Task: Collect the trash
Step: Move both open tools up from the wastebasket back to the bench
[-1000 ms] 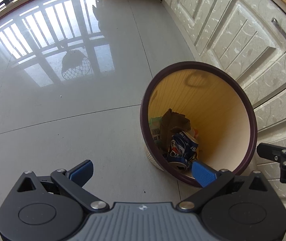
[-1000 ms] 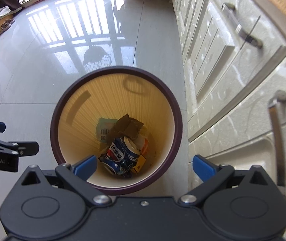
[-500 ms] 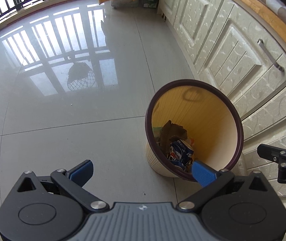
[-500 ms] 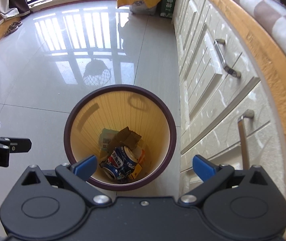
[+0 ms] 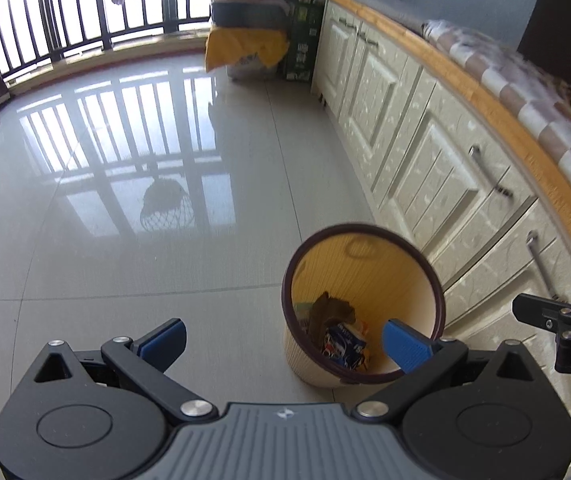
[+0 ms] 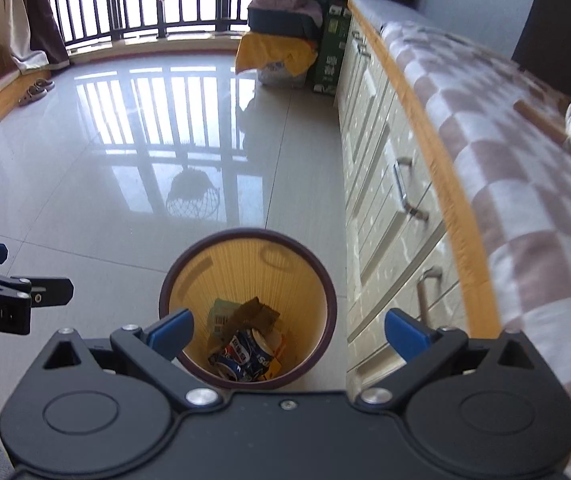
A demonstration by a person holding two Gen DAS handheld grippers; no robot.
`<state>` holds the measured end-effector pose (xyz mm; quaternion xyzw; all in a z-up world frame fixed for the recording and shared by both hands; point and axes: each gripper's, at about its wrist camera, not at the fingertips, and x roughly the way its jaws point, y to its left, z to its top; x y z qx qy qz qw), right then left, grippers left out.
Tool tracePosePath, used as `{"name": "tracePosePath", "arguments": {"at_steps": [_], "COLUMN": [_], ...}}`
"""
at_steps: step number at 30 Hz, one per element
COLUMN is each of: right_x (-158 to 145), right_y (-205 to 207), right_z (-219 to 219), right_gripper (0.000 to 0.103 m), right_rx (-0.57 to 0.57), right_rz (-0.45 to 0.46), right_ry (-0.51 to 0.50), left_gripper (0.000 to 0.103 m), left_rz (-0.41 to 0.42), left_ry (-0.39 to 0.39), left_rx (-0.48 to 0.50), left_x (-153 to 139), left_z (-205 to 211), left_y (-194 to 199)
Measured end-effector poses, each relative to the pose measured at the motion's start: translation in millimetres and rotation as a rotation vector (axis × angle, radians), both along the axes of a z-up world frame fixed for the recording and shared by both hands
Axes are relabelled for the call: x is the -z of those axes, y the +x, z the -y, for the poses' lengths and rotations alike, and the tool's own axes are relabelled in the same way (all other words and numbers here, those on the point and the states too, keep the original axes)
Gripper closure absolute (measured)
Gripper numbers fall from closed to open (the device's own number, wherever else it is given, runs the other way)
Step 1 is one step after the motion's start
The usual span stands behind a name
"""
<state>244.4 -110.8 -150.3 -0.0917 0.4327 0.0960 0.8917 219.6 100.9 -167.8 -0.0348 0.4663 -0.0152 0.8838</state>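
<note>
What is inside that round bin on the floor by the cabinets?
The bin holds a crushed blue soda can, a brown cardboard scrap, a pale printed wrapper and something yellow. Whatever lies beneath that pile is covered.

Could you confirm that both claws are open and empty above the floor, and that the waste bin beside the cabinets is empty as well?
Not quite: the waste bin is not empty. The right wrist view shows a crushed blue can, brown cardboard and other scraps at its bottom. The rest holds: the left claw and right claw are both open and hold nothing, and the bin stands beside the cabinets.
</note>
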Motion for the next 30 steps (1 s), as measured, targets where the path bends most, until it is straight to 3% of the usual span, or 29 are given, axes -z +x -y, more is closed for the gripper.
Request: {"name": "tracePosePath", "arguments": {"at_steps": [11, 18, 30], "right_x": [-73, -104, -135], "right_y": [-31, -47, -81], "right_z": [37, 74, 159], "right_gripper": [0.000, 0.000, 0.000], "right_rx": [0.061, 0.130, 0.292], "right_rz": [0.179, 0.284, 0.498], "right_ry": [0.012, 0.017, 0.085], "left_gripper": [0.000, 0.000, 0.000], "left_rz": [0.177, 0.301, 0.485], "left_ry": [-0.006, -0.032, -0.089], "left_rx": [-0.003, 0.018, 0.167], "left_x": [-61, -85, -110], "left_z": [23, 55, 145], "left_y": [-25, -30, -37]}}
